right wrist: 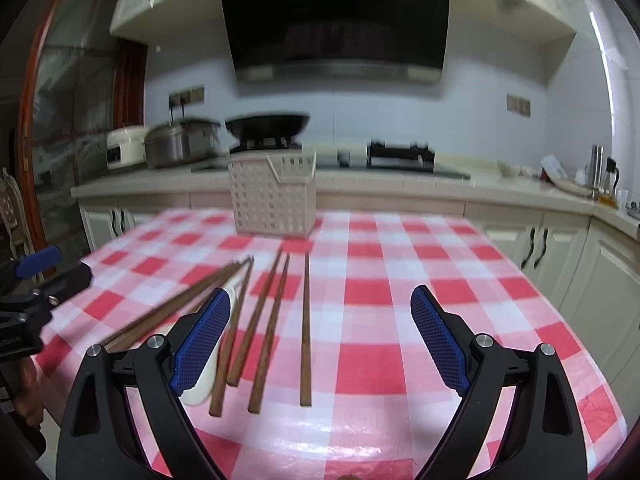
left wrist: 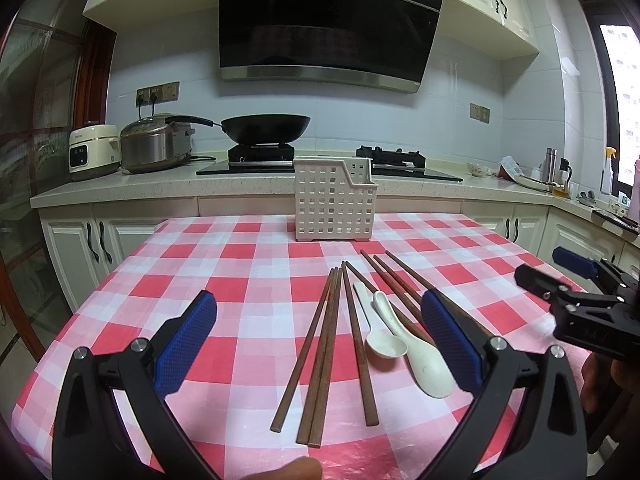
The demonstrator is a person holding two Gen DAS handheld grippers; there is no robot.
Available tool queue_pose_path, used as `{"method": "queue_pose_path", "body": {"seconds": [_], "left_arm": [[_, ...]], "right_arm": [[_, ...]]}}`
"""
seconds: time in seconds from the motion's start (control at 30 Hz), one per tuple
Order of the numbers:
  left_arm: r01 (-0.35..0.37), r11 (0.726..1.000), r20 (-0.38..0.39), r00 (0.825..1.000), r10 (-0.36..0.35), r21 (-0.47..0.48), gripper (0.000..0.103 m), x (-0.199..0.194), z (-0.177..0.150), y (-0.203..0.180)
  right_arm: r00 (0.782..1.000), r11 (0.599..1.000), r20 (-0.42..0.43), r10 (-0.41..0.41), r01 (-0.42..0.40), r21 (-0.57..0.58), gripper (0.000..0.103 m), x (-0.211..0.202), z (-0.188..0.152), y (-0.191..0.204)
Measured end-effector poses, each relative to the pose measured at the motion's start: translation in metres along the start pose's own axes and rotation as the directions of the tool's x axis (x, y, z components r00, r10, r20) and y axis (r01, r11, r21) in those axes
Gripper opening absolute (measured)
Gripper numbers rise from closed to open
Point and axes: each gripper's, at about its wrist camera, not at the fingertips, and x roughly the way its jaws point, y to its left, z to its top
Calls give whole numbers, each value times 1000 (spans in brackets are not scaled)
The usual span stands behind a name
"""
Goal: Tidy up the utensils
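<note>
Several brown wooden chopsticks (left wrist: 326, 344) lie loose on the red-and-white checked tablecloth (left wrist: 224, 248), fanned out toward a white perforated utensil basket (left wrist: 334, 200) standing upright at the table's far edge. Two white spoons (left wrist: 384, 338) rest among the chopsticks, bowls nearest me. My left gripper (left wrist: 318, 338) hovers open above the chopsticks, holding nothing. In the right wrist view, my right gripper (right wrist: 320, 336) is open over the chopsticks (right wrist: 306, 328), its left finger covering part of a white spoon (right wrist: 200, 390). The basket (right wrist: 272, 198) stands beyond. The right gripper (left wrist: 576, 280) also shows at the left view's right edge.
Behind the table runs a kitchen counter (left wrist: 120, 184) with a rice cooker (left wrist: 92, 152), a pressure cooker (left wrist: 154, 144), a black wok (left wrist: 266, 126) on a gas stove, and bottles (left wrist: 554, 166) at the right. Cabinets stand below. The right wrist view is motion-blurred.
</note>
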Motion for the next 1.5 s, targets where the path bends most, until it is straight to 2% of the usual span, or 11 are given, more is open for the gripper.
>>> {"method": "queue_pose_path", "body": {"seconds": [0.13,0.3,0.37,0.47,0.5,0.6,0.77,0.83,1.0,1.17,1.5], "left_arm": [[9,1000,-39,999,-9,-10,99,4,1,3],[-8,1000,-83,996,10,23,99,12,8,6],[4,1000,-106,994,-4,0,99,18,13,13],[9,999,-123,992,-14,-35,98,24,19,25],[5,999,-125,992,-9,-39,98,26,21,29],[0,999,-136,991,-8,-54,90,35,25,41],[21,997,-166,985,-34,-75,71,56,29,57],[30,996,-176,983,-44,-85,68,63,29,61],[47,992,-177,982,-68,-117,68,77,28,70],[67,986,-178,980,-93,-151,68,83,24,76],[86,981,-176,977,-117,-173,68,83,18,80]], "right_arm": [[988,999,-151,24,-18,39,86,27,3,-9],[972,997,-224,72,-68,25,86,49,8,-1],[961,996,-261,86,-90,-4,85,59,11,11],[945,992,-312,99,-117,-41,74,75,15,32],[939,990,-329,104,-128,-52,67,80,16,40],[921,986,-370,123,-155,-60,57,95,18,58],[904,984,-411,116,-161,-77,45,114,21,78],[894,985,-436,106,-155,-78,35,122,21,83],[880,984,-467,88,-151,-97,29,137,21,92],[868,980,-492,76,-155,-122,19,148,19,101],[874,973,-478,89,-179,-145,17,150,20,109]]}}
